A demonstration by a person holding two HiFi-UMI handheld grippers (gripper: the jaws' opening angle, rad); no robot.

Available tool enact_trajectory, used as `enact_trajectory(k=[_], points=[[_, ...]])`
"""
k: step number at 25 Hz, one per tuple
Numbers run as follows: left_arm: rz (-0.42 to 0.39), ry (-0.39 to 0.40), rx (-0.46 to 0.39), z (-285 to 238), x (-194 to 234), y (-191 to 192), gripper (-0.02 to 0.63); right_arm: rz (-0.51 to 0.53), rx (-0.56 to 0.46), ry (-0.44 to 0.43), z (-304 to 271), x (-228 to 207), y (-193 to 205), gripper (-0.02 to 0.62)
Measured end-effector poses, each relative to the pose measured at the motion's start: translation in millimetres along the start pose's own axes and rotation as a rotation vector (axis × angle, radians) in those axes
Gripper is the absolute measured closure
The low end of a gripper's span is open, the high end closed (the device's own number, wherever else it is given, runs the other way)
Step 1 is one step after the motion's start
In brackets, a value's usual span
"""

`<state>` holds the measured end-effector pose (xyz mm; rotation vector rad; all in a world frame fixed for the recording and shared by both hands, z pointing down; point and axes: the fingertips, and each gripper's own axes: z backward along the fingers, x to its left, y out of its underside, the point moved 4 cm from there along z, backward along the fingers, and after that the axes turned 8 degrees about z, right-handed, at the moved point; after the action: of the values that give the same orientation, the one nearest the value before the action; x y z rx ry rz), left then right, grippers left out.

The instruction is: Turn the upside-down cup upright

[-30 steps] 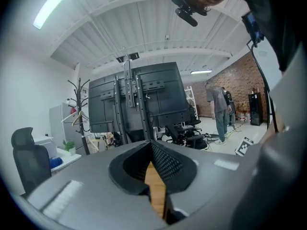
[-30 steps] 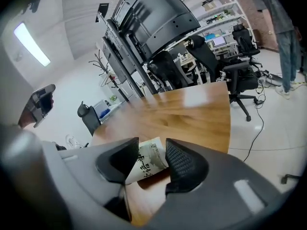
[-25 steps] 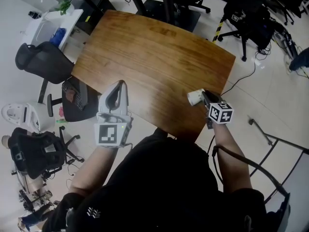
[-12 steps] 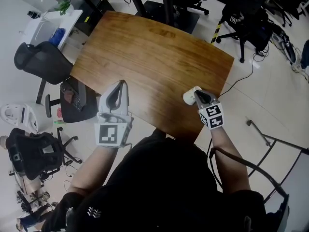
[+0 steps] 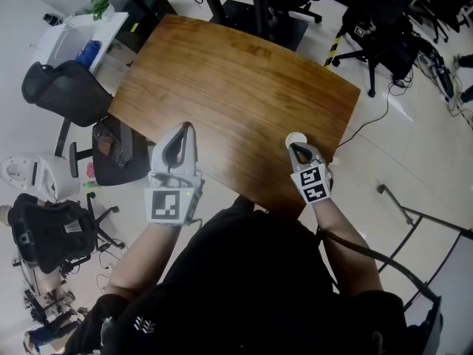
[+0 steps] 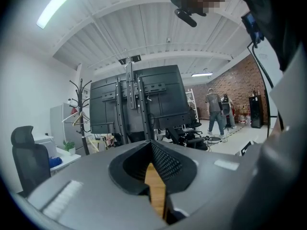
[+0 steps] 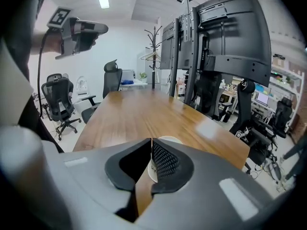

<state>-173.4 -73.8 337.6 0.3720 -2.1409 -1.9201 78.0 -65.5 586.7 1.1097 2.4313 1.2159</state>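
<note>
The cup stands on the table, by its near right corner.

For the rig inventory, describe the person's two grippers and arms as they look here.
The left gripper has a pale grey shell tapering to a point; the right gripper shows dark jaws. Each carries a white cube with black square markers: left cube, right cube. A black cable trails beside the right forearm. The person wears a black short-sleeved top with a small white logo.

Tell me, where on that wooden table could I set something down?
Almost the whole wooden table is bare, from its far edge to the claws. Only the near edge is crowded: left claw at the left, right claw pinching the white cup at the right.
</note>
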Motion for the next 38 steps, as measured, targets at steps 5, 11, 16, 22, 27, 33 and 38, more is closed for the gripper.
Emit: enact_trajectory(k=[5,11,16,22,27,33,38], points=[[-0.001,0.005,-0.002,-1.0,-0.4,0.1,0.606,-0.013,0.013,0.026,-5.7,-1.4,4.1,0.583],[-0.001,0.016,0.002,-2.6,-3.1,1.7,0.606,-0.006,-0.023,0.044,-1.4,-4.7,-0.5,0.563],[0.003,0.012,0.0,-4.0,-2.0,2.5,0.606,-0.018,-0.114,0.119,14.3,-20.5,-11.4,0.53],[0.002,0.023,0.0,-2.8,-7.1,3.3,0.606,-0.191,-0.123,0.181,18.4,-47.1,3.4,0.503],[0.006,0.012,0.0,-1.2,-1.6,1.4,0.606,-0.436,-0.138,0.161,14.3,-61.4,18.6,0.506],[-0.003,0.003,0.0,1.1,1.4,1.3,0.606,-0.559,-0.119,0.111,5.0,-58.4,32.6,0.517],[0.001,-0.002,-0.001,0.9,1.9,1.5,0.606,-0.622,-0.131,0.086,-0.2,-59.1,35.9,0.529]])
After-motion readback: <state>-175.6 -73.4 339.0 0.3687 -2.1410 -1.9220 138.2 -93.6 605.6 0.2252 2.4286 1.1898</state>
